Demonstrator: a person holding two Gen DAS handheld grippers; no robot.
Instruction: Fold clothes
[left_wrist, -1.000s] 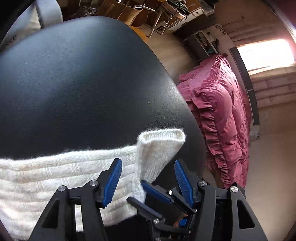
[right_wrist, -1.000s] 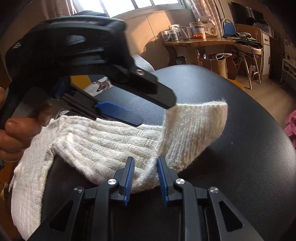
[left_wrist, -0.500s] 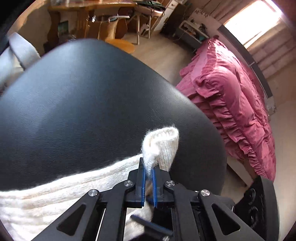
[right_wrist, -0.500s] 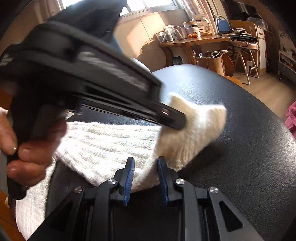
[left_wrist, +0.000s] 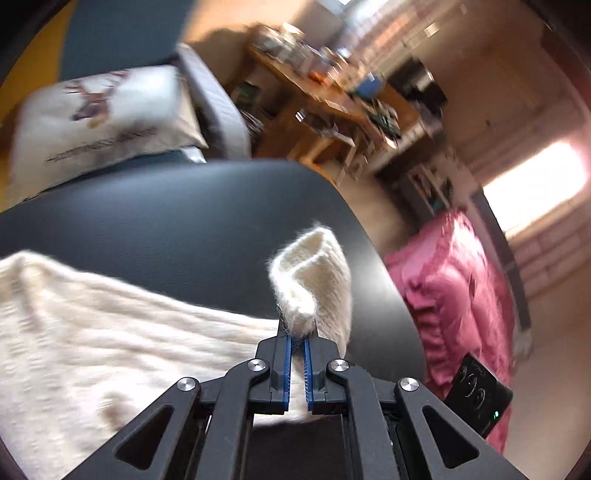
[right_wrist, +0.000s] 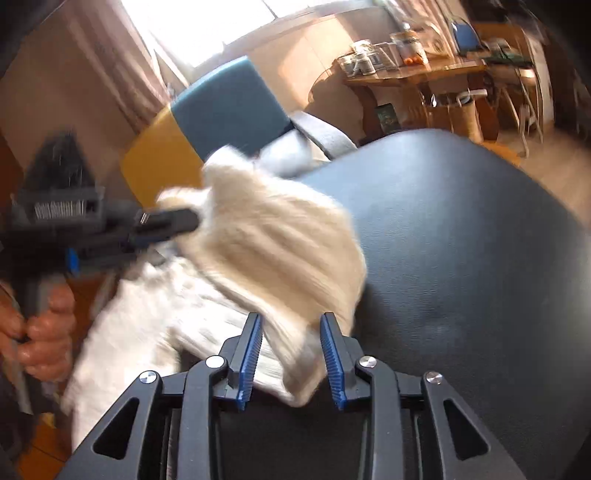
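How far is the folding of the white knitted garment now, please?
It looks early. Done: the left gripper is shut on the cuff end of the white knitted garment and holds it raised above the black table. In hand: that end looks to be going over the body, while the right gripper is open around another edge. Left: laying the flap flat and all other folds; no neat fold shows yet.
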